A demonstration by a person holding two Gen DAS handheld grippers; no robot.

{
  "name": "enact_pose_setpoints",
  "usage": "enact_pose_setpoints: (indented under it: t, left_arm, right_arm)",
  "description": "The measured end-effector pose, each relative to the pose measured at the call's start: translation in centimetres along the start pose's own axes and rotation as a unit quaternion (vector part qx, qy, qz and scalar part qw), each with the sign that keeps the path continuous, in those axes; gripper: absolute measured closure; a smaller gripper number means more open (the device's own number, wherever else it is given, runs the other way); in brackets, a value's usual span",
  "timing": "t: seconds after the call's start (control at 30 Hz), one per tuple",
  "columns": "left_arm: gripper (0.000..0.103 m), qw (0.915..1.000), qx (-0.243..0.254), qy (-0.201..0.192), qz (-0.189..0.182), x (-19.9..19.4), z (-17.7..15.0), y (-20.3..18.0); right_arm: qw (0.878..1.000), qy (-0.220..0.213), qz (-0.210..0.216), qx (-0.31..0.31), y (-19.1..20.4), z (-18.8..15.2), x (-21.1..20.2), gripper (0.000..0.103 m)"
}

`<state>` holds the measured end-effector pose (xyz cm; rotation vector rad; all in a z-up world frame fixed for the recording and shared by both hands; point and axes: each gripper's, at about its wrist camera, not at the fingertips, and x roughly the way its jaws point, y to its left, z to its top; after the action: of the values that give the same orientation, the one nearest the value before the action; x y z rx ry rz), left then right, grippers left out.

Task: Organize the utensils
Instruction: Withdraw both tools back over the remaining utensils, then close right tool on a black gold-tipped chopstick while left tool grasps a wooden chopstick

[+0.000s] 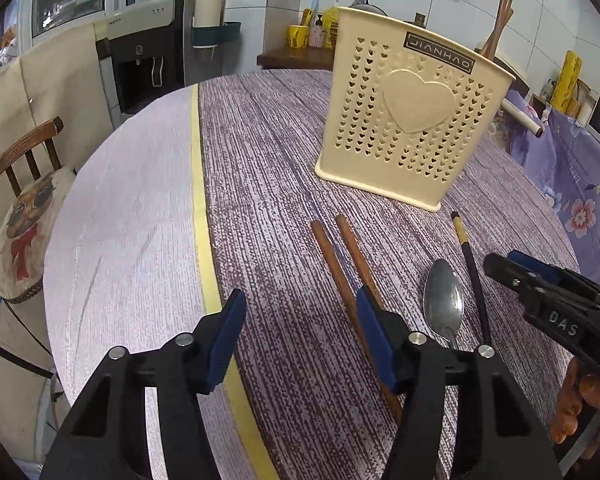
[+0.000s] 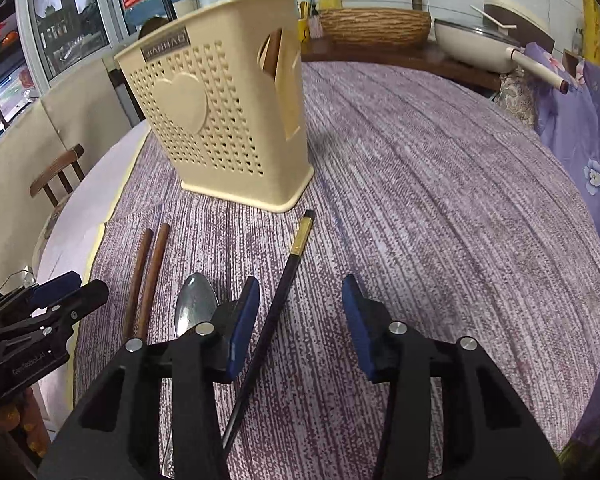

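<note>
Four light, stiff, slippery utensils, two brown wooden chopsticks, steel spoon, black gold-banded chopstick, lie near the table edge, best pinched mid-shaft; left gripper and right gripper both gape, empty.

A cream perforated utensil holder stands upright on the table. Before it lie two brown wooden chopsticks, a metal spoon and a black chopstick, side by side.

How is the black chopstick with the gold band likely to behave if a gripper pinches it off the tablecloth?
The black chopstick looks thin, straight and rigid, so probably stiff and light. It lies flat on the tablecloth, leaving little to pinch. Its glossy finish suggests it may slip or pivot between the pads.
</note>
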<state>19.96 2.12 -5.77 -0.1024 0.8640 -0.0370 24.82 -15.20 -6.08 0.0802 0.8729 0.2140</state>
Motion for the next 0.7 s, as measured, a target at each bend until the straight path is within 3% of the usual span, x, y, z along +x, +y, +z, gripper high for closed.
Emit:
enact_pose_setpoints:
  t: [0.37,0.5,0.7]
  left_arm:
    - [0.051,0.9999,0.006,0.016,-0.004,1.0,-0.1,-0.8]
    - [0.052,0.9997,0.013,0.019,0.002,1.5,0.2,-1.2]
    - [0.056,0.9991,0.026,0.025,0.022,2.4,0.3,-1.7]
  right_arm:
    - [1.000,0.022,-0.020,-0.006,0.9,0.3,2.0,0.067]
    - [0.999,0.022,-0.026,-0.017,0.9,0.3,1.9,0.073]
    - [0.999,0.023,-0.024,-0.017,0.6,0.2,1.9,0.074]
